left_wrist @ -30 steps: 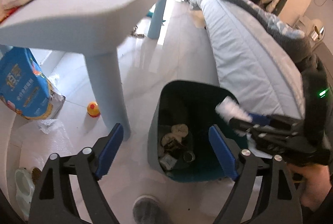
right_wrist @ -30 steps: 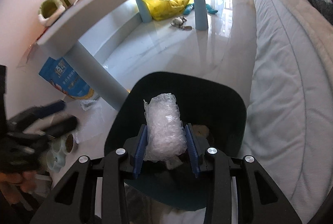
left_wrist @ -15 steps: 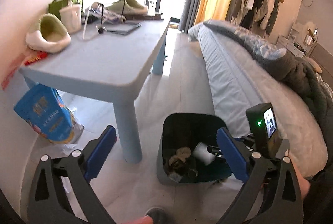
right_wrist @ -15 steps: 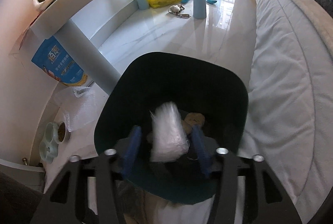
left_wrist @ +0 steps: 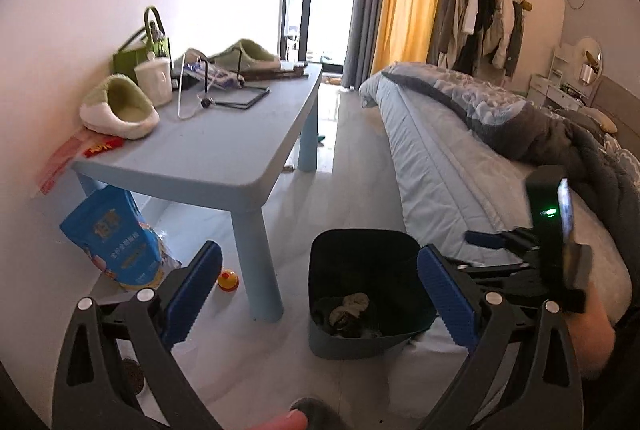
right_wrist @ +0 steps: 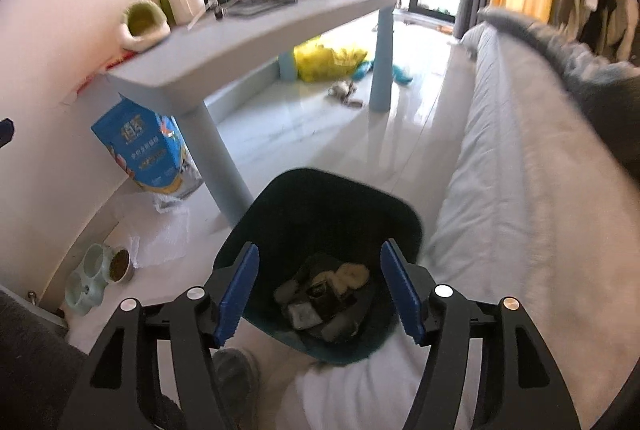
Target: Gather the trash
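Note:
A dark teal trash bin [left_wrist: 362, 250] [right_wrist: 320, 202] stands on the pale floor between the blue table and the bed, with crumpled scraps [left_wrist: 352, 304] [right_wrist: 320, 294] in its bottom. My left gripper [left_wrist: 316, 290] hangs high above the floor, open and empty, with the bin seen between its blue pads. Directly above the bin, my right gripper [right_wrist: 318, 290] is open too, nothing between its fingers. From the left wrist view the right gripper's body [left_wrist: 532, 262] shows at the bin's right side, held by a hand. Clear bubble wrap [right_wrist: 160, 234] lies on the floor left of the bin.
The light blue table [left_wrist: 224, 146] carries green slippers, a white cup and a tablet. A blue pet-food bag [left_wrist: 116, 242] leans under it, near a yellow toy [left_wrist: 228, 280]. Pet bowls [right_wrist: 100, 270] sit by the wall. The bed [left_wrist: 460, 170] runs along the right. A yellow bag [right_wrist: 324, 60] lies farther off.
My right gripper opened and dropped the wad of bubble wrap into the bin, then lifted. The left gripper rose well above the floor and stayed open.

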